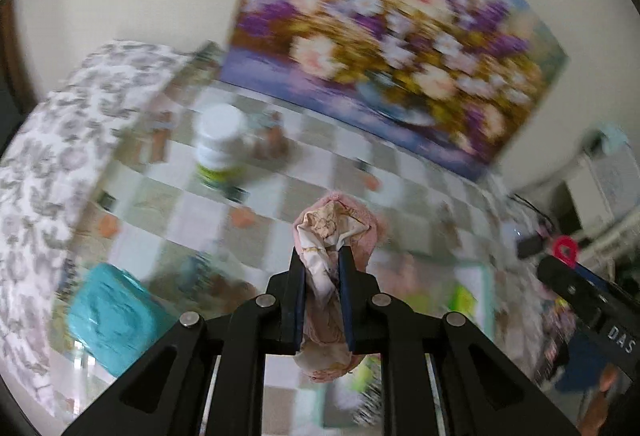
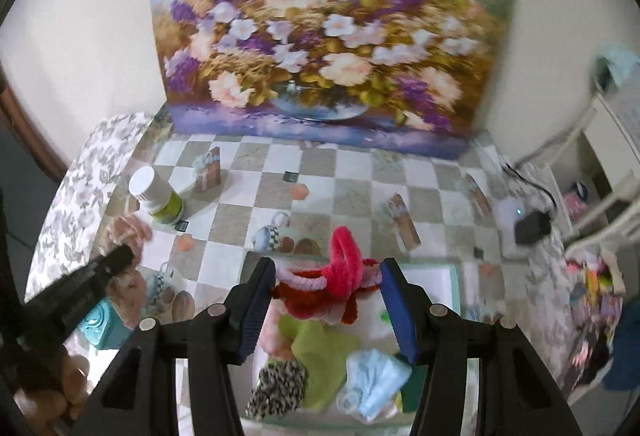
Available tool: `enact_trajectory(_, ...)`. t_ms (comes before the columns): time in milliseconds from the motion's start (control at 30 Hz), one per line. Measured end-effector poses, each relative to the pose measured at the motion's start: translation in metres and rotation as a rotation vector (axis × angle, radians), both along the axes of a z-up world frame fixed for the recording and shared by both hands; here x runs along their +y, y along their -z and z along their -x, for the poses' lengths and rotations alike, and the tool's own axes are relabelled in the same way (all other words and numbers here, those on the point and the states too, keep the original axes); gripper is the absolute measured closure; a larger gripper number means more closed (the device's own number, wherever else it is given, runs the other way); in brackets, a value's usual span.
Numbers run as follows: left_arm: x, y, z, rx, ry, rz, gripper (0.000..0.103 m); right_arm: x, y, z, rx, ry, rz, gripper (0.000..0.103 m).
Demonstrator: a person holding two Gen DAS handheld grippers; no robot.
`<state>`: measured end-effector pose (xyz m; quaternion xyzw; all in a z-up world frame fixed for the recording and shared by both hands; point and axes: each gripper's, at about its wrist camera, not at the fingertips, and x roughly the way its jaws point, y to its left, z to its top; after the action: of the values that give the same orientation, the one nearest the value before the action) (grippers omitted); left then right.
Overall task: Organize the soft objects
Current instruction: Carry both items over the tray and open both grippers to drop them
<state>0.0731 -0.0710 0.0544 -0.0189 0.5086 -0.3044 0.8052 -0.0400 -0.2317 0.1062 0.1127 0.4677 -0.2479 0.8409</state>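
The left gripper point(image 1: 322, 292) squeezes a soft pink and cream cloth point(image 1: 332, 232) between its jaws, up in the air in front of the big flower painting point(image 1: 384, 48). The right gripper point(image 2: 326, 312) pinches a bundle of fuzzy red and pink loops point(image 2: 340, 276), also lifted up. Below the right gripper, more soft things lie in a white tray point(image 2: 436, 276). This looks like the carrying step. Next, each soft thing needs a place to land, and then the jaws must let go gently.
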Motion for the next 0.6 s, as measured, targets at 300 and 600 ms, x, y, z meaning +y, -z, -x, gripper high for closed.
enact_trajectory(300,-0.027,0.028,0.047,0.057,0.157,-0.028,0.087,-0.003,0.041,0.052,-0.058,0.13,-0.101,0.046)
enact_trajectory(600,-0.046,0.075,0.054,0.158,0.18,-0.108,0.087,-0.019,0.102,0.074,0.004,0.205,-0.198,0.046)
